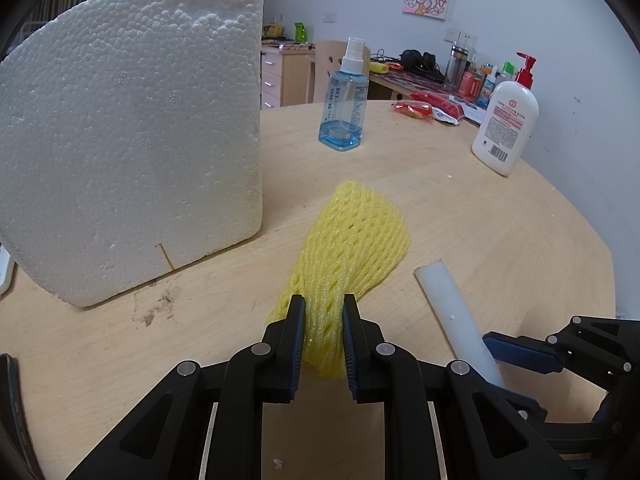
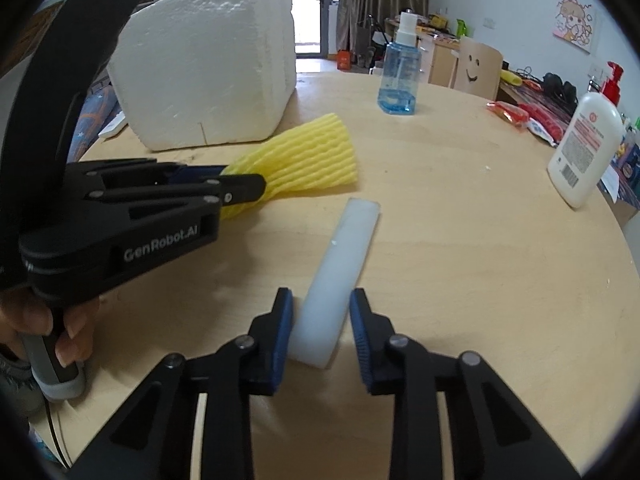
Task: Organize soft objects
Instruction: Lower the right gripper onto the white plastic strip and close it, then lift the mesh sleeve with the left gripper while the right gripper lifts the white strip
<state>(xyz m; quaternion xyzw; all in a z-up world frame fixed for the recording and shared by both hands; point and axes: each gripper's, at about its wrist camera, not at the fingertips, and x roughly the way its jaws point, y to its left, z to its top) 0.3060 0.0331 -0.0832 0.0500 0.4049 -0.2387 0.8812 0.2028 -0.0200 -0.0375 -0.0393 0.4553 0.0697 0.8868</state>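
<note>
A yellow foam net sleeve (image 1: 356,232) lies on the round wooden table (image 1: 500,220). My left gripper (image 1: 323,300) is shut on its near end, and the net bunches between the pads. In the right wrist view that gripper (image 2: 260,184) comes in from the left, a hand holding its grip, with the net (image 2: 312,156) fanning out beyond it. A white foam bar (image 2: 348,256) lies lengthwise toward me. My right gripper (image 2: 320,294) straddles the bar's near end: the left pad is against it and a thin gap shows at the right pad. The bar (image 1: 444,300) also shows in the left wrist view.
A big white styrofoam block (image 2: 208,60) stands at the table's left rear. Behind the net is a blue spray bottle (image 2: 400,76). A white lotion bottle with a red pump (image 2: 584,148) and red snack packets (image 1: 416,110) sit at the right edge.
</note>
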